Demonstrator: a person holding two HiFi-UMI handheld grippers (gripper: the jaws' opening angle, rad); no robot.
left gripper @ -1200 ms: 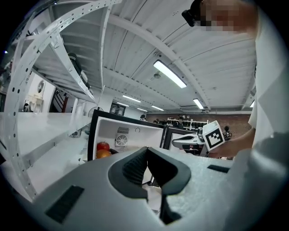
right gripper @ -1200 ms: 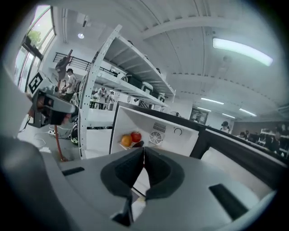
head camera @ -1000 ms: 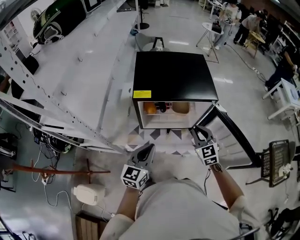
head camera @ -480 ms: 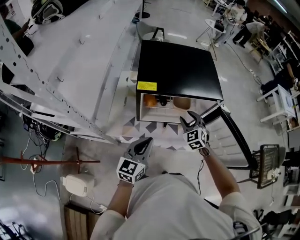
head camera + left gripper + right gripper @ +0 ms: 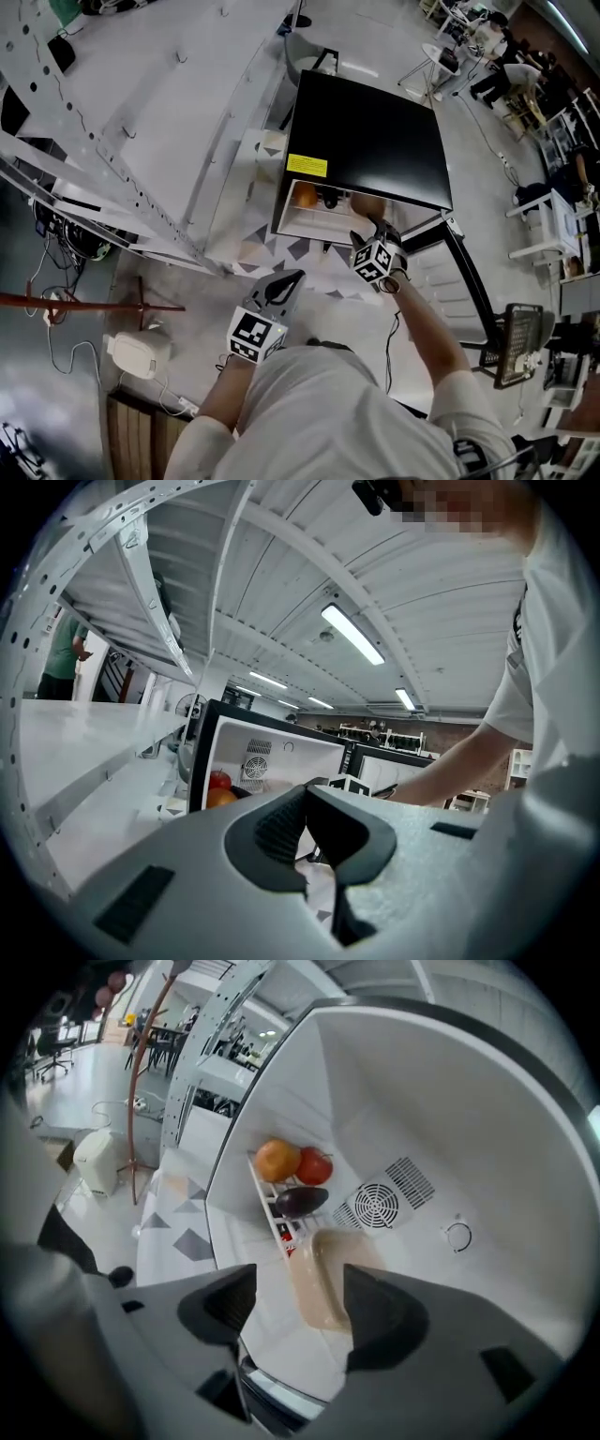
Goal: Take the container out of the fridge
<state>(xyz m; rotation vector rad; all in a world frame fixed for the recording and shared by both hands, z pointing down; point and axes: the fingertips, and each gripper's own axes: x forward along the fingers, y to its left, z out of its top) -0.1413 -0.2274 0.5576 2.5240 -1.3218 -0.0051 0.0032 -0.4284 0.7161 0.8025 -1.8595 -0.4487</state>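
Where the right tongs [image 5: 373,232] [image 5: 298,1290] point: straight into the mouth of the fridge [image 5: 367,141], with the jaws wide and opening and no pad on anything.
Container [image 5: 325,1274] [image 5: 367,206]: beige and shallow, lying on the white fridge floor just ahead of the right tongs. It shows through their gap, untouched.
Left of the right tongs: a white rack [image 5: 267,1199] beside the container carries an orange [image 5: 277,1160], a red fruit [image 5: 316,1165] and a dark aubergine [image 5: 300,1201], all off the tongs' line.
Beyond the container: a round fan grille [image 5: 380,1206] on the back wall.
In the way: only bare white floor lies between the jaws and the container.
Fridge door [image 5: 466,272]: swung open, to the right of the right tongs.
Left tongs [image 5: 289,280] [image 5: 305,803]: held low and back by the person's body, well short of the fridge, jaws closed together on nothing.
Since a second ago: the right tongs were down by the door edge with the jaws nearly shut, and have since come up to the opening. The left tongs have barely shifted.
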